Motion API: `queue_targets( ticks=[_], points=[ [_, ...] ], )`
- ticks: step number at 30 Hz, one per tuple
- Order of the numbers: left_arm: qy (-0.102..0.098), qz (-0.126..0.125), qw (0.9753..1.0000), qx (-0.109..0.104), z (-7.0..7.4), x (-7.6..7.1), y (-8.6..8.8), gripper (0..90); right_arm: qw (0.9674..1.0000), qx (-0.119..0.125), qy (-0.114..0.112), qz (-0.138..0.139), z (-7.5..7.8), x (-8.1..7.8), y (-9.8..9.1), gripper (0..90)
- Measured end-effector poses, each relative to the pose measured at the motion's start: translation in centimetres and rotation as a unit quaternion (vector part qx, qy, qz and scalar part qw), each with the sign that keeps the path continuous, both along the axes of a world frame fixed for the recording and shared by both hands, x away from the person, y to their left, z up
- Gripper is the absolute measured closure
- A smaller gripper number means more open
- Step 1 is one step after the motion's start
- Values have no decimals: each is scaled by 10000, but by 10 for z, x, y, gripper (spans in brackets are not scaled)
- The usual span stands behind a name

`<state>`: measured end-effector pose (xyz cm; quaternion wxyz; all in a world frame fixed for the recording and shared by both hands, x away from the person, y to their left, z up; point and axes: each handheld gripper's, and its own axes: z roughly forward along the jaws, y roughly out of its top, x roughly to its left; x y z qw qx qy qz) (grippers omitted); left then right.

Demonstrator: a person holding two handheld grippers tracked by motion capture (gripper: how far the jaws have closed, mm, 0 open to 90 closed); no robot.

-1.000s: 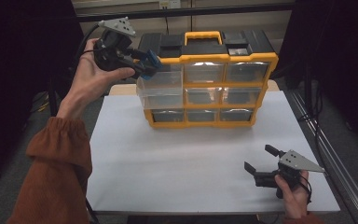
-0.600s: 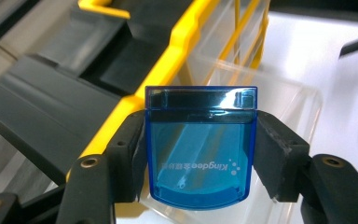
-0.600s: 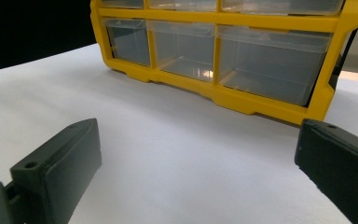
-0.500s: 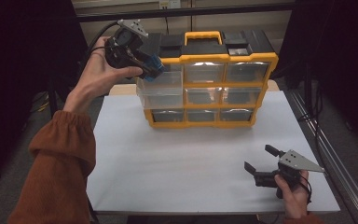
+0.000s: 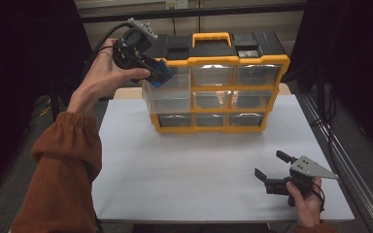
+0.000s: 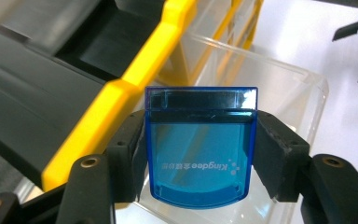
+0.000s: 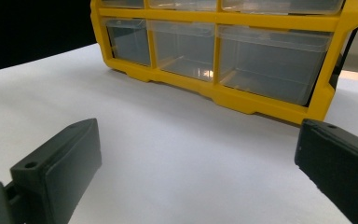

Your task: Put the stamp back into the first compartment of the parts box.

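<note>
We hold a blue case (image 6: 199,149) clamped between the jaws of the left hand-held gripper (image 5: 145,65), its pads pressing both edges. Over the last second we have carried it rightward from beside the organizer's (image 5: 218,82) black top to just above the pulled-out clear drawer (image 5: 167,94) at the upper left. In the left gripper view the case hangs over that drawer's open mouth (image 6: 279,84), so we judge the carry is nearly done and the drop into the drawer comes next; the grip has not loosened.

The right hand-held gripper (image 5: 272,172) rests low at the near right of the bench (image 5: 175,179), jaws wide apart with nothing between them, well clear of the organizer. It has not moved.

The organizer's yellow frame (image 6: 121,93) runs just beside the case, and the drawer's thin clear walls surround the target; either could catch the case's corner if we lower it off line. The other drawers (image 7: 182,46) sit closed and out of the way.
</note>
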<state>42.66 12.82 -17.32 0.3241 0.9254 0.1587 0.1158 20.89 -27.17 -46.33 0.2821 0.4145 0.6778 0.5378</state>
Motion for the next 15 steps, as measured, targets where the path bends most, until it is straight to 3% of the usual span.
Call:
queue_targets(
  ticks=[2,15],
  points=[
    [13,-27,9999,168,-2,2,-1,414,10000,-1,6,3,0,0,0,3],
    [53,-82,9995,313,-10,1,-9,413,10000,31,12,-15,0,0,0,3]
  ],
)
